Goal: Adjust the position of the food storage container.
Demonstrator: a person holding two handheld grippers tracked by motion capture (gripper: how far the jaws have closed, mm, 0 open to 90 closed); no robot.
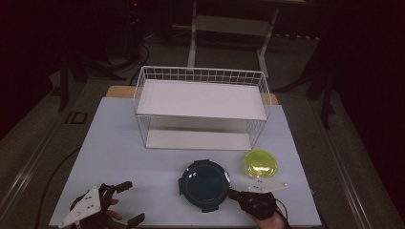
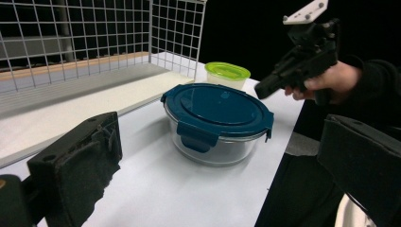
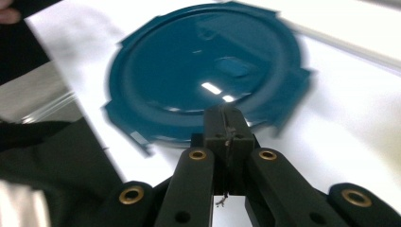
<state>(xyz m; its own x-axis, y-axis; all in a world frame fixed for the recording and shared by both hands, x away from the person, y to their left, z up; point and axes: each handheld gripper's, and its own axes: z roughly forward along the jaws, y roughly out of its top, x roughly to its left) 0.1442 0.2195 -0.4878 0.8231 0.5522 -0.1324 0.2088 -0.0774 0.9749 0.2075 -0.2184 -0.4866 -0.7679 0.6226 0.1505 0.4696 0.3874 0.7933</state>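
- Right tongs (image 1: 232,193) are pressed together with nothing between them, tip just beside the blue-lidded glass container (image 1: 204,184) at its four o'clock edge; in the right gripper view the closed tip (image 3: 226,130) points at the lid's near rim, apparently just short of it or touching; I cannot tell which.
- Left tongs (image 1: 128,202) sit wide apart at the table's seven o'clock, well clear of the container; in the left gripper view both pads (image 2: 78,163) frame it from a distance.
- Container stands upright on the white table (image 1: 119,143), at five o'clock from the table's middle, in front of the wire shelf rack (image 1: 200,107); a small green-lidded tub (image 1: 261,163) sits near it at two o'clock.
- Step in hand, as I judge it: working a lid latch with the closed tip; the latch tabs show folded down in the left gripper view (image 2: 194,137).
- To do it well: aim the tip under the tab's lower edge rather than at the lid face; lever gently outward; bring the left tongs in to steady the glass wall opposite, since the bowl may slide on the smooth table; keep clear of the green tub.
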